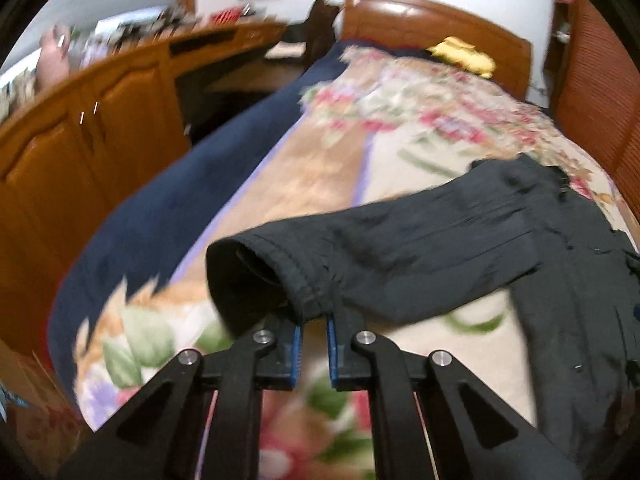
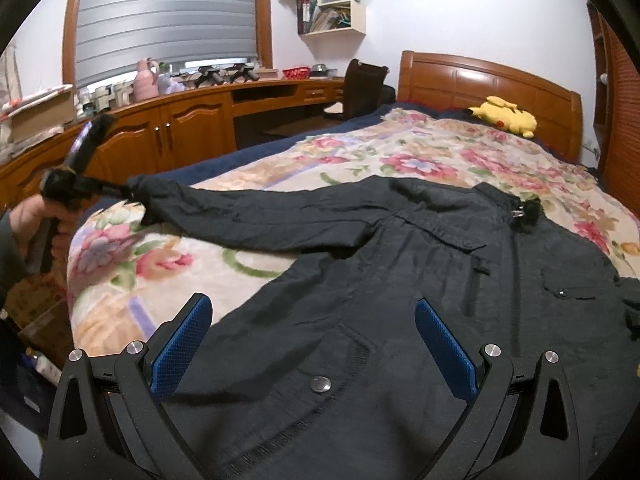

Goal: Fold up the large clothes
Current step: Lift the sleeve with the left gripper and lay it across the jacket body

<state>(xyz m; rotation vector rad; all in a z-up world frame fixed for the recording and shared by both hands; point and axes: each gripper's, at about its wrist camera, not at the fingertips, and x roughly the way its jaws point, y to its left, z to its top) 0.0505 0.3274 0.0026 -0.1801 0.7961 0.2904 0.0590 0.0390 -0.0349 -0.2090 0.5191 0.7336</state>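
Note:
A large black jacket [image 2: 400, 280] lies spread on the bed, collar toward the headboard. Its left sleeve [image 2: 260, 216] stretches out to the bed's left edge and is lifted at the end. My left gripper [image 1: 314, 320] is shut on the sleeve cuff [image 1: 256, 276], which drapes over and hides the fingertips. The right wrist view shows that same left gripper [image 2: 116, 191] pinching the cuff, with a hand [image 2: 28, 216] behind it. My right gripper [image 2: 314, 320] stands open over the jacket's lower front, blue pads [image 2: 184, 340] wide apart, nothing pressed between them.
A floral blanket [image 2: 360, 152] covers the bed. A yellow plush toy [image 2: 506, 114] lies by the wooden headboard [image 2: 480, 80]. Wooden cabinets and a desk [image 2: 180, 128] run along the left wall, with a dark chair [image 2: 364, 84]. Cardboard boxes [image 2: 36, 312] sit on the floor at left.

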